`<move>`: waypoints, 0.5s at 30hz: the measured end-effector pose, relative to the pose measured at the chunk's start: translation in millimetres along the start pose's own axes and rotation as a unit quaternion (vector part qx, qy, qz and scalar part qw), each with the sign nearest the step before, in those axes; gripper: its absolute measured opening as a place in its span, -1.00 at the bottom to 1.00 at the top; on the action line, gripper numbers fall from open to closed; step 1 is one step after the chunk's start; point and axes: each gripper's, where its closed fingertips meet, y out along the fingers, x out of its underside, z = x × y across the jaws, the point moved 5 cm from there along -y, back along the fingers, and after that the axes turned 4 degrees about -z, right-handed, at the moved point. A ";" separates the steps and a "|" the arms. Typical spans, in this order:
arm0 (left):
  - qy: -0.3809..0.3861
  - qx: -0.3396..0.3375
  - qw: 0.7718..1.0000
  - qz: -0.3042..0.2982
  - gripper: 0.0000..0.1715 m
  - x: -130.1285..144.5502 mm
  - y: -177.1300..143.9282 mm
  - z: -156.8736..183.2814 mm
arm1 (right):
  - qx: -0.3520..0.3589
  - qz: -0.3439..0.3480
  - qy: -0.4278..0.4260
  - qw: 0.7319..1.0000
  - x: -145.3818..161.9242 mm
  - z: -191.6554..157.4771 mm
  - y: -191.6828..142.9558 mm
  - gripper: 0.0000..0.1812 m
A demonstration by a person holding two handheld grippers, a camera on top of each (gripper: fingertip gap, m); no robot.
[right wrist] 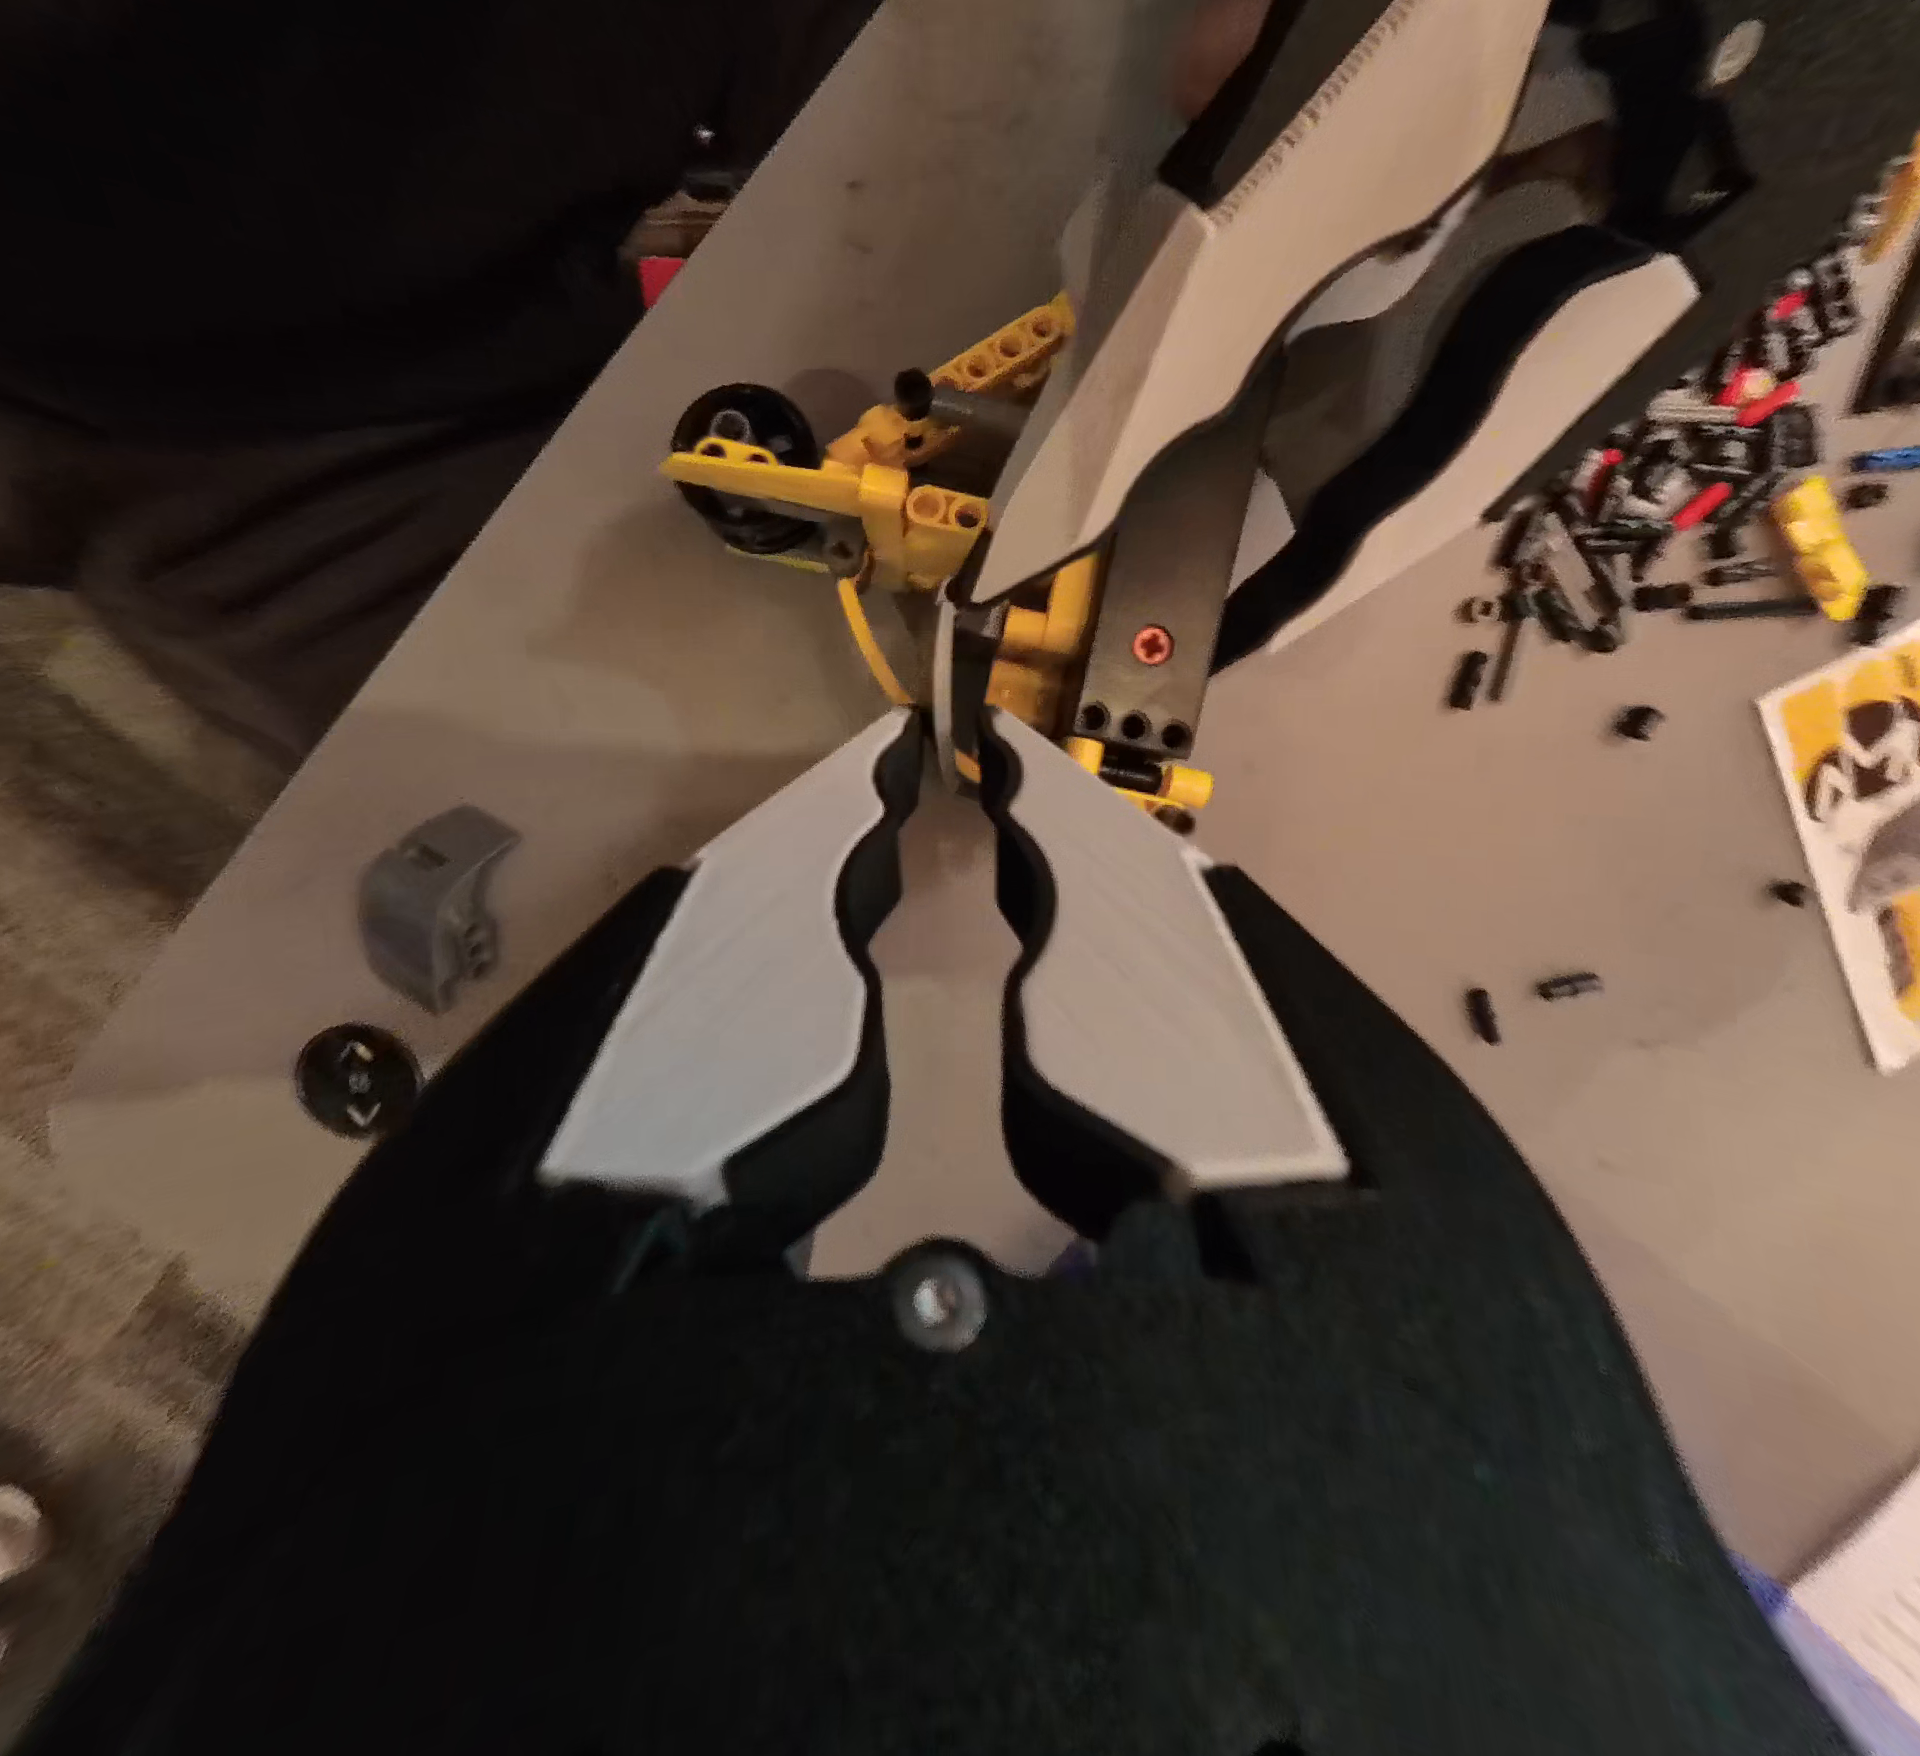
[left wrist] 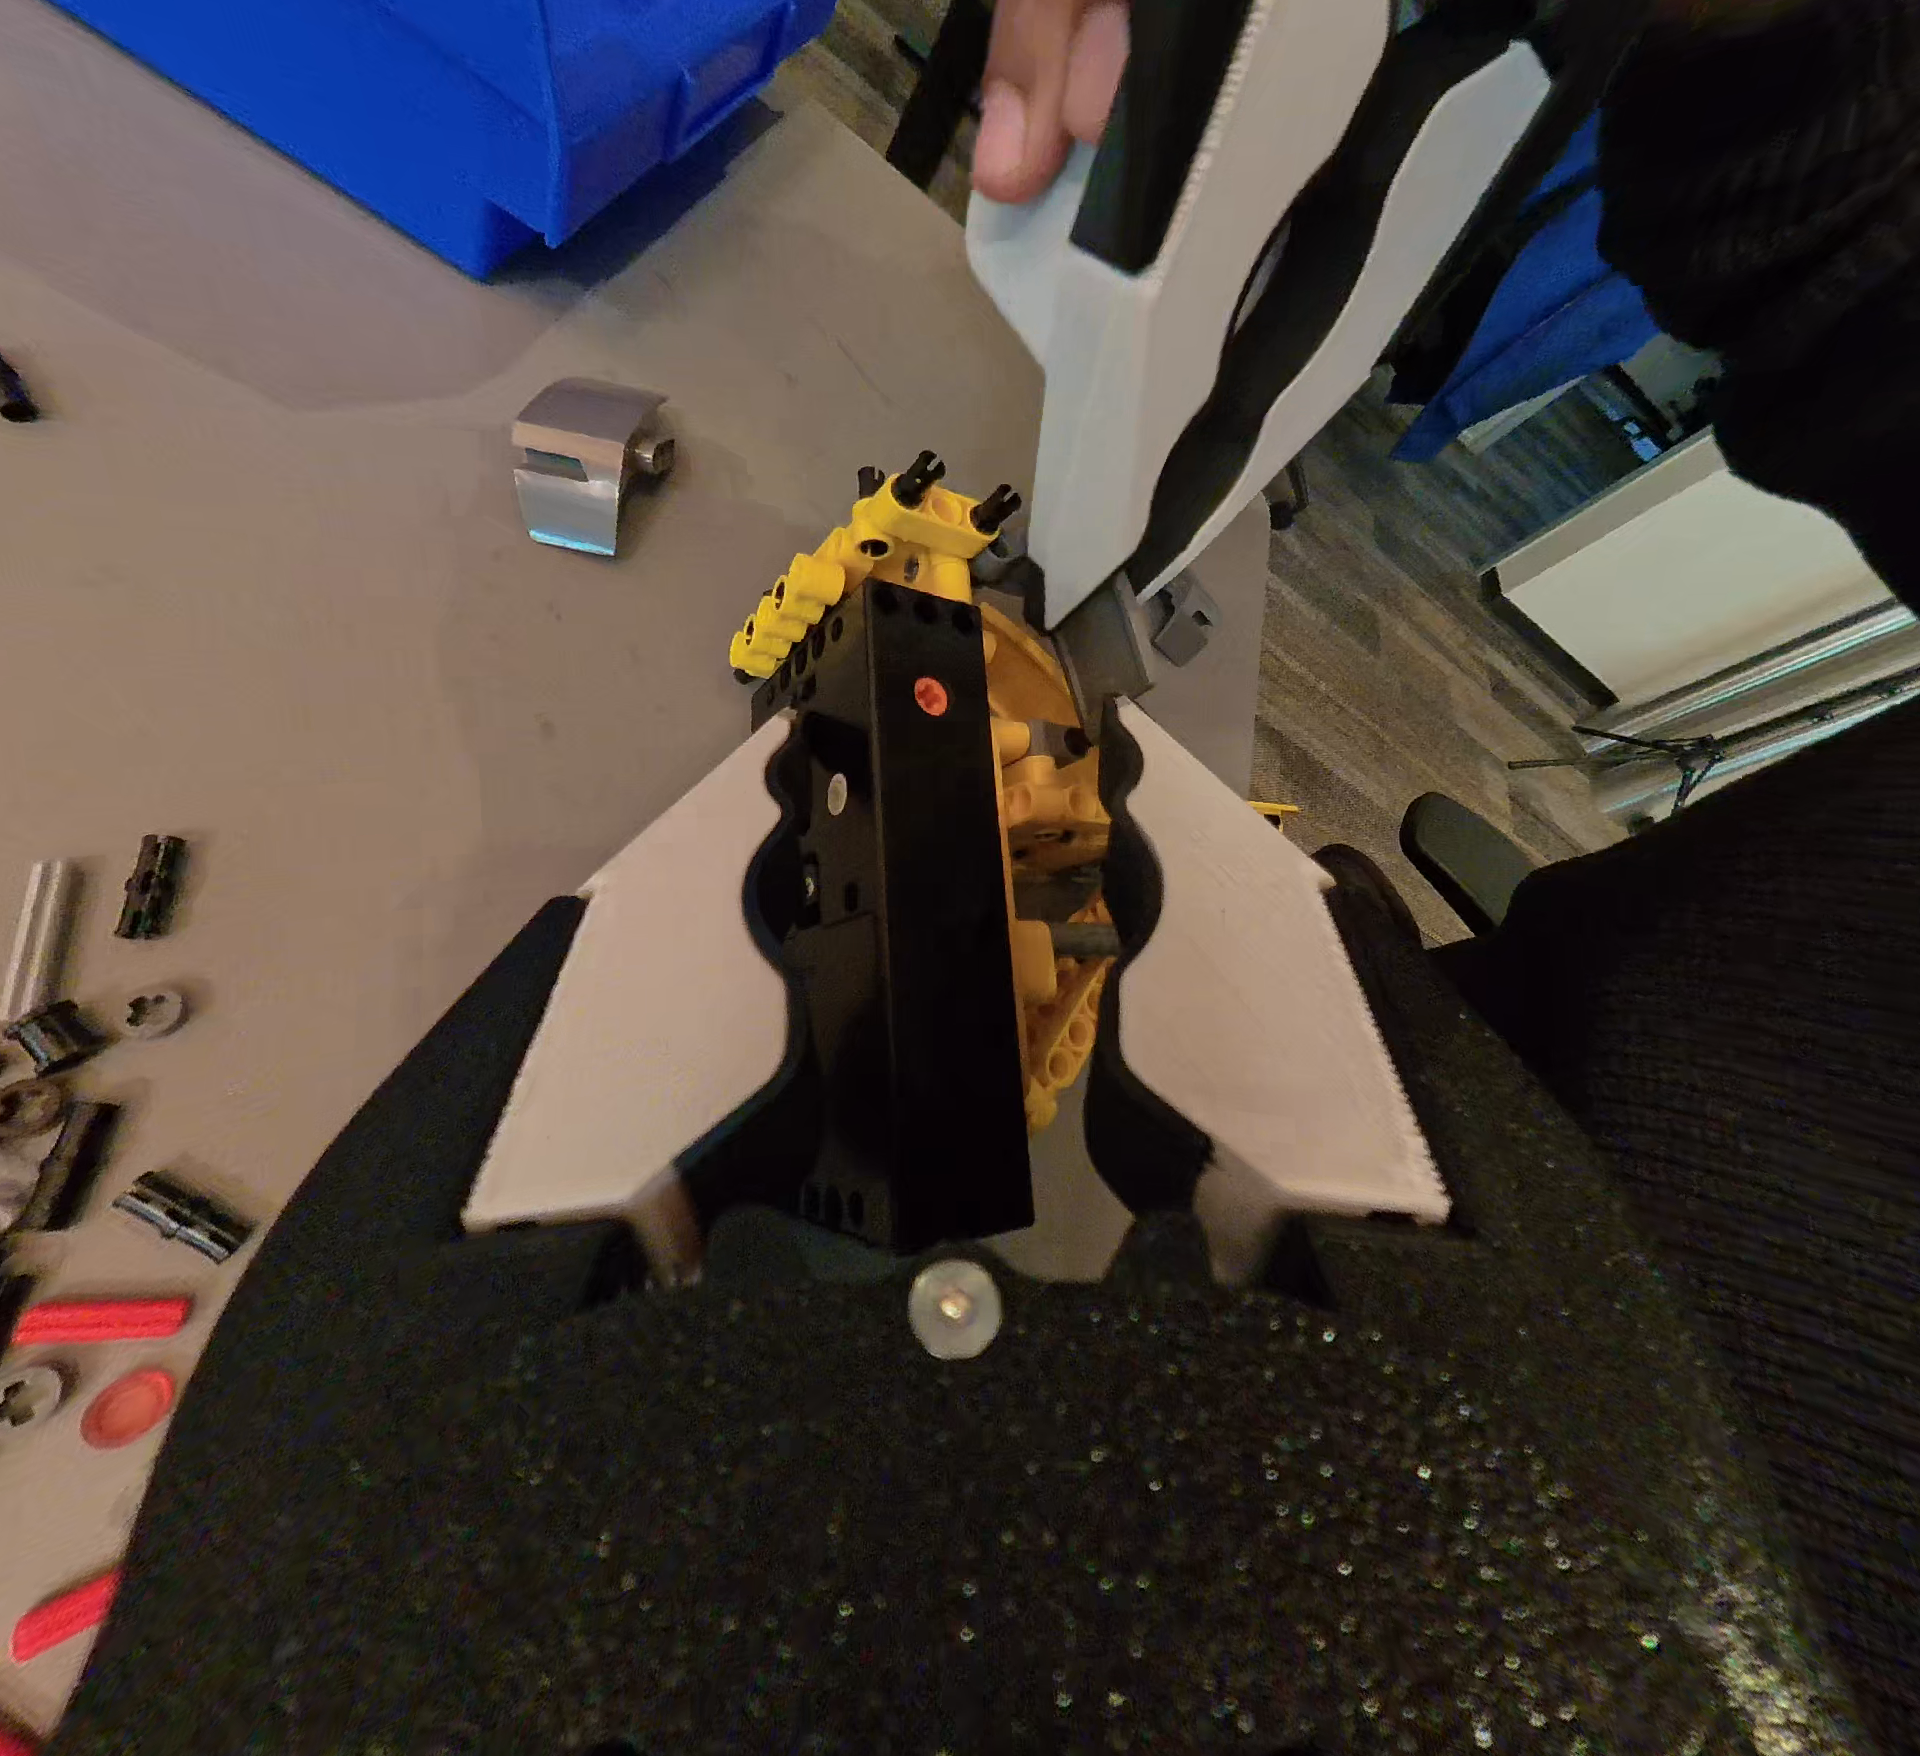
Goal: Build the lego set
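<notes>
My left gripper [left wrist: 951, 719] is shut on a yellow and black toy brick model [left wrist: 914, 875], with its fingers clamped on the long black beam. The model is held over the grey table [left wrist: 312, 667]. My right gripper [right wrist: 951, 740] is shut on a thin grey part [right wrist: 951, 667] at the model's end. In the left wrist view the right gripper [left wrist: 1107, 610] comes down from the upper right, pinching that grey part [left wrist: 1107, 657], with a hand [left wrist: 1039, 44] on it. In the right wrist view the left gripper [right wrist: 1117, 620] reaches in from the top right, and the model [right wrist: 914, 511] shows a black wheel [right wrist: 743, 470].
A blue bin [left wrist: 416, 44] stands at the table's far left. A loose grey curved panel [left wrist: 582, 470] [right wrist: 436, 906] lies near the model. Small black, grey and red parts [left wrist: 104, 1135] lie to the left. A pile of parts [right wrist: 1683, 480], a booklet [right wrist: 1860, 823] and a black disc [right wrist: 358, 1078] also lie there. The tips of both grippers are at nearly the same place.
</notes>
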 end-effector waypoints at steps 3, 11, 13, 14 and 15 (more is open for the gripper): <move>0.001 0.000 1.000 -0.001 -0.36 -0.2 0.1 0.1 | 0.050 0.014 0.028 0.998 -5.1 -6.1 2.0 -0.92; -0.001 0.001 1.000 0.000 -0.36 -0.3 0.6 0.7 | 0.109 -0.003 0.052 0.993 -11.8 -10.9 4.0 -0.93; 0.000 0.001 1.000 0.000 -0.36 -0.3 0.9 0.7 | 0.105 -0.022 0.045 0.993 -13.2 -11.0 4.5 -0.94; 0.001 0.001 1.000 0.000 -0.36 -0.5 1.0 0.5 | 0.103 -0.033 0.041 0.993 -14.0 -11.1 4.6 -0.94; 0.003 -0.001 1.000 0.001 -0.36 -0.2 0.8 1.0 | 0.101 -0.042 0.038 0.993 -14.9 -11.1 5.1 -0.95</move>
